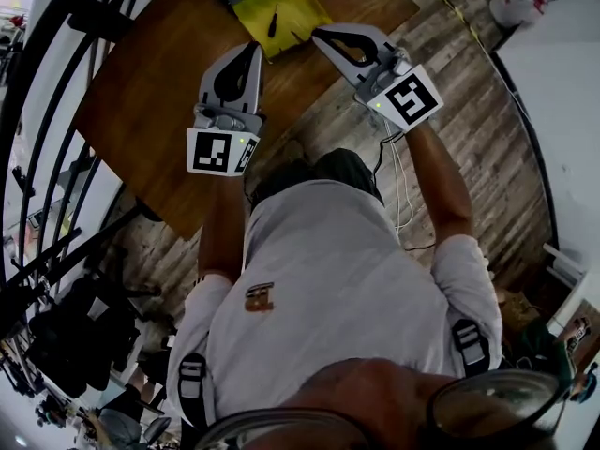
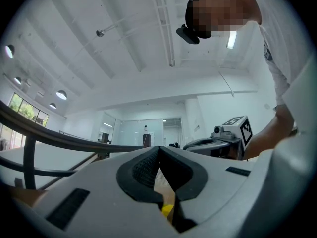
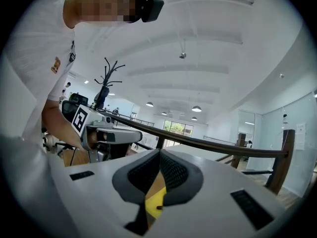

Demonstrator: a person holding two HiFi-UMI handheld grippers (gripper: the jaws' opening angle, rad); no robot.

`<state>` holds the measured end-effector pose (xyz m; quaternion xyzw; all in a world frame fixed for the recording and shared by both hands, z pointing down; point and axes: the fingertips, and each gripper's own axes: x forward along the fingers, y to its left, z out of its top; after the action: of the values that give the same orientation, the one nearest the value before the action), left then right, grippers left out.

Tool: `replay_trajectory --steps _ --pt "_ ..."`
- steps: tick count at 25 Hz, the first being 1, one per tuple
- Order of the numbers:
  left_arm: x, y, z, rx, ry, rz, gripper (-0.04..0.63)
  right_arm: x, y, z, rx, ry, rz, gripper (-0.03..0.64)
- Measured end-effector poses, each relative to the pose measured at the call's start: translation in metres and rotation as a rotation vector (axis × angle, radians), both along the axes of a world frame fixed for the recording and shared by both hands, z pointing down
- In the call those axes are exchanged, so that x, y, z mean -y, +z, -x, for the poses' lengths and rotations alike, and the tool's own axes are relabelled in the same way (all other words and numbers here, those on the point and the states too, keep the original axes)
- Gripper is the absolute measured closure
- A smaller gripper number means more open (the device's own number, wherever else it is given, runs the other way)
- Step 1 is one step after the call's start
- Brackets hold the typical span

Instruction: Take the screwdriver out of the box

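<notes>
Wooden table [image 1: 141, 92]: upper centre, carrying yellow box [image 1: 300, 7].
Floor [image 1: 469, 92]: plank boards.
Left tongs [image 1: 253, 48], right tongs [image 1: 317, 34]: pressed together, empty.

**Screwdriver in box on table's far side**

The screwdriver [image 1: 273, 22] lies in the box [image 1: 298, 7], which sits on the table [image 1: 150, 92]. Nearer the person, the left gripper [image 1: 251, 49] and the right gripper [image 1: 317, 36] flank the box's near edge, left and right.

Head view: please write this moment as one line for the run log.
screwdriver: in yellow box, untouched | left hand-held gripper: shut, empty | right hand-held gripper: shut, empty
</notes>
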<state>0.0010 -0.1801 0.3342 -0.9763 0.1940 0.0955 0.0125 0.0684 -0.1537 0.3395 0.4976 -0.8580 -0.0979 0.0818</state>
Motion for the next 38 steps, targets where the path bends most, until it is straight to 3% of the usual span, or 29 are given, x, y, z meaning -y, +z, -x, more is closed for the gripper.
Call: replay_trajectory --steps 13,21,38 --pt "0.056 0.03 -0.026 0.045 -0.052 0.043 0.577 0.067 0.038 -0.01 -0.28 -0.173 0.111 0.584" --pt "0.091 0.039 -0.038 0.042 -0.15 0.083 0.575 0.109 0.064 -0.024 -0.361 -0.362 0.187 0.583" --pt "0.122 0.055 -0.039 0.063 -0.362 0.135 0.576 0.146 0.146 -0.024 -0.662 -0.751 0.335 0.577"
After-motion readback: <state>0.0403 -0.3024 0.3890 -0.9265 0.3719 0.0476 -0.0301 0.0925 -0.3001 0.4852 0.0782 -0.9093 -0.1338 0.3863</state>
